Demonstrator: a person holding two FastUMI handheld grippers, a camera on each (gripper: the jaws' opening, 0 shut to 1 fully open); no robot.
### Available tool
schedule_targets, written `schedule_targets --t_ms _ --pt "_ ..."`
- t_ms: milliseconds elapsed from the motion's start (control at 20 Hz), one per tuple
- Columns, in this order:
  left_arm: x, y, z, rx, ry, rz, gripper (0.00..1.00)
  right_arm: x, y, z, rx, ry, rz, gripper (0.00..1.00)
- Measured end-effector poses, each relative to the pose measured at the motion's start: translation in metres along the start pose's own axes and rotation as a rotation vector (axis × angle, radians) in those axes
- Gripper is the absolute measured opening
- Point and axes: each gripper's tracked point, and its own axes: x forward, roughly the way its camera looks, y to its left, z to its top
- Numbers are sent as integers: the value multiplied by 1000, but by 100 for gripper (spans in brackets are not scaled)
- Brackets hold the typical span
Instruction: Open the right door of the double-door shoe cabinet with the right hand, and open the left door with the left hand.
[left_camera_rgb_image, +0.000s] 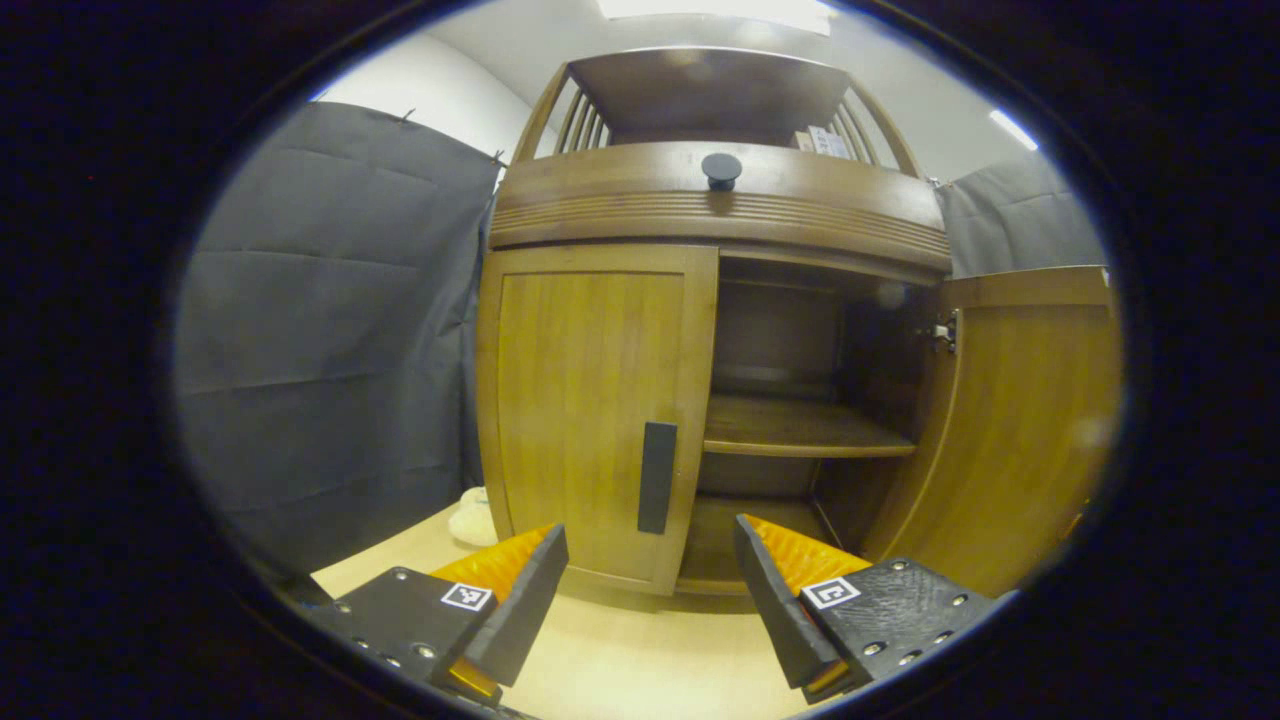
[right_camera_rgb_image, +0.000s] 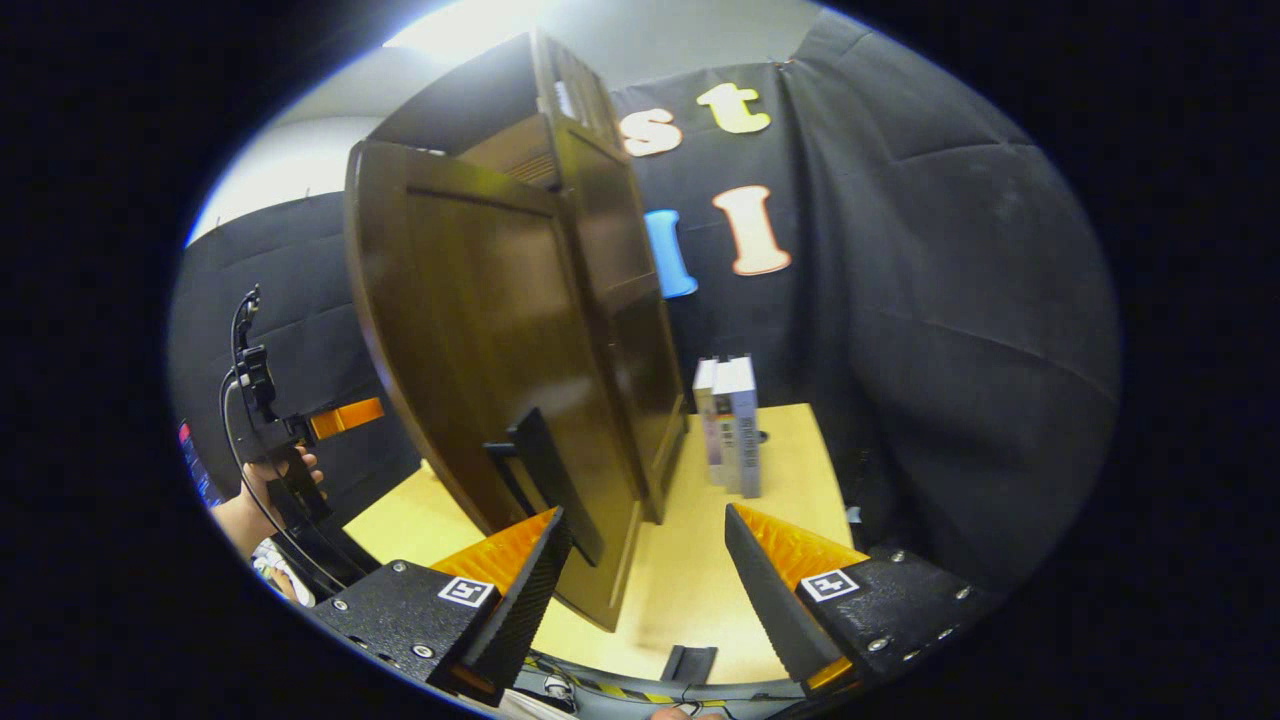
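Note:
In the left gripper view a wooden shoe cabinet (left_camera_rgb_image: 600, 215) stands in front of me. Its left door (left_camera_rgb_image: 585, 410) is closed, with a dark vertical handle (left_camera_rgb_image: 657, 477). My left gripper (left_camera_rgb_image: 650, 590) is open just short of that handle, touching nothing. The right door (left_camera_rgb_image: 1020, 420) is swung open, showing an inner shelf (left_camera_rgb_image: 800, 430). The right gripper view looks along that open door (right_camera_rgb_image: 480, 350); its handle (right_camera_rgb_image: 545, 475) sits just past my left fingertip (right_camera_rgb_image: 545, 560). My right gripper (right_camera_rgb_image: 650, 575) is open and holds nothing. The left gripper (right_camera_rgb_image: 270, 420) shows farther left, held by a hand (right_camera_rgb_image: 250, 515).
The cabinet stands on a pale wooden table (left_camera_rgb_image: 640, 660). A round dark knob (left_camera_rgb_image: 721, 170) sits on the drawer above the doors. A small white object (left_camera_rgb_image: 470, 515) lies left of the cabinet. Upright books (right_camera_rgb_image: 730, 425) stand to its right. Black cloth walls surround the booth.

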Motion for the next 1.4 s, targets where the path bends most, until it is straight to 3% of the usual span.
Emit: schedule_targets --t_ms 50,100,150,250,400,500,550,600,750,800,900,1050,1100,1150,1200,1250,1400 --pt "13 2 2 3 -3 -19 96 -8 -2 6 19 -28 -44 90" --pt "26 3 4 9 -5 -36 100 -16 -4 13 34 -62 -90 95" --pt "37 5 2 13 4 -49 100 -23 -9 18 45 -91 -145 90" --pt "62 4 -3 6 24 -94 100 -33 -11 22 80 -131 -247 95" --pt "93 8 -7 5 43 -132 96 -47 5 29 155 -198 -329 95" --pt "115 5 -13 7 61 -160 100 -55 11 27 166 -220 -379 95" --pt "125 6 -16 11 66 -167 95 -60 11 26 161 -229 -410 91" --pt "133 4 -17 15 72 -173 100 -66 13 26 156 -237 -440 95" --pt "153 -5 -21 26 82 -203 100 -81 20 22 157 -257 -507 91" --pt "159 -5 -23 30 85 -195 86 -86 21 21 160 -259 -525 95" --pt "168 -11 -26 31 92 -202 57 -90 23 20 163 -257 -543 91" --pt "168 -15 -24 31 62 -196 34 -87 21 18 146 -249 -560 91" --pt "164 -13 -23 54 58 -188 24 -87 23 18 143 -240 -557 95" --pt "165 -12 -23 56 50 -187 36 -87 25 18 144 -234 -546 95" --pt "166 -13 -22 42 48 -190 33 -86 29 19 143 -233 -530 91" --pt "166 -14 -23 24 46 -197 19 -82 35 19 137 -231 -519 95" --pt "162 -14 -24 15 58 -209 30 -64 51 13 112 -218 -492 91"
